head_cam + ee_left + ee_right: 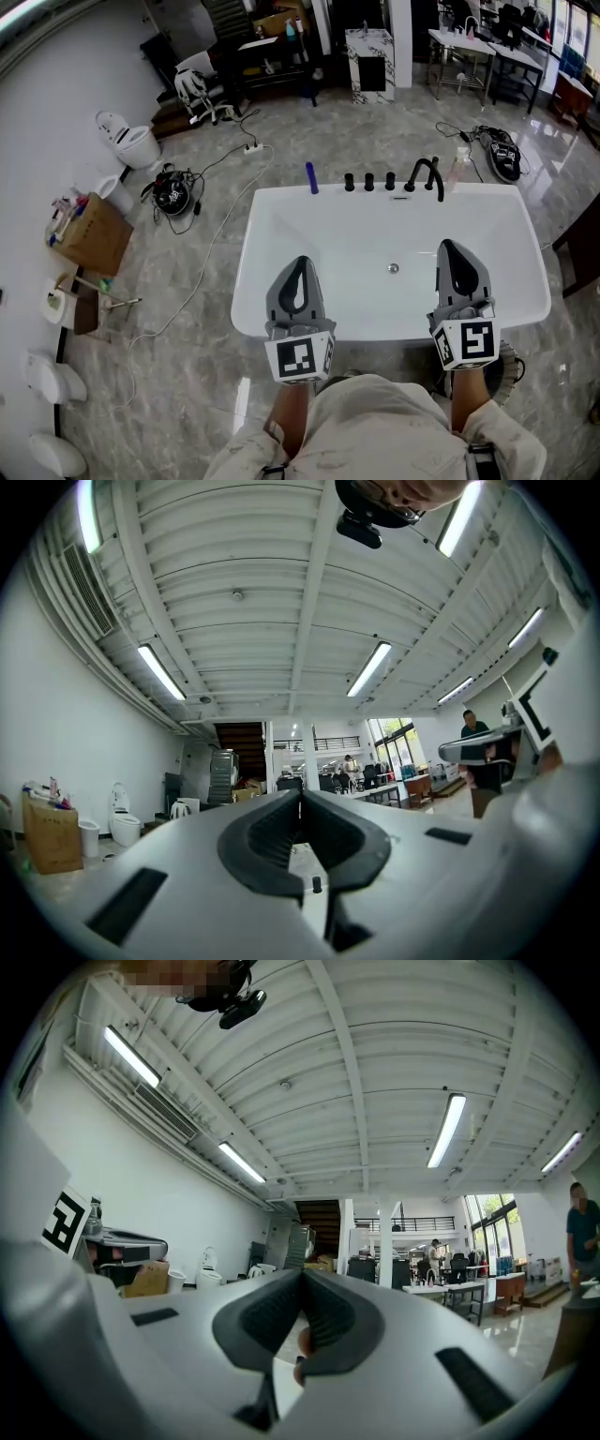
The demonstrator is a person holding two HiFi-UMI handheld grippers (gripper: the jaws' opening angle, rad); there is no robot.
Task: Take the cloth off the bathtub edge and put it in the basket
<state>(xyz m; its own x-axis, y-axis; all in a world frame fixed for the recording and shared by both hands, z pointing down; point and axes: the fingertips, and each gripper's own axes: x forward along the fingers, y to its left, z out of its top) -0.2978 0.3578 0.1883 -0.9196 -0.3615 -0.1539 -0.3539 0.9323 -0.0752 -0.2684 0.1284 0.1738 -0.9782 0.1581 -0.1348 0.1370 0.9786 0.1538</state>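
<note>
The left tongs (pixel 300 264) and the right tongs (pixel 452 247) are both shut tight, with nothing in them. They hover side by side over the near edge of the white bathtub (pixel 251 281), pointing toward the black tap (pixel 427 176). A dark round thing (pixel 512 364) on the floor (pixel 206 375), half hidden by the right tongs, may be the basket.

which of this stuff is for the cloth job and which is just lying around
For the job: bathtub, left tongs, right tongs (both shut, empty). No cloth or basket clearly in view.

Just lying about: blue item on the tub's far rim, black tap, cardboard box, toilet, power strip on the floor.
</note>
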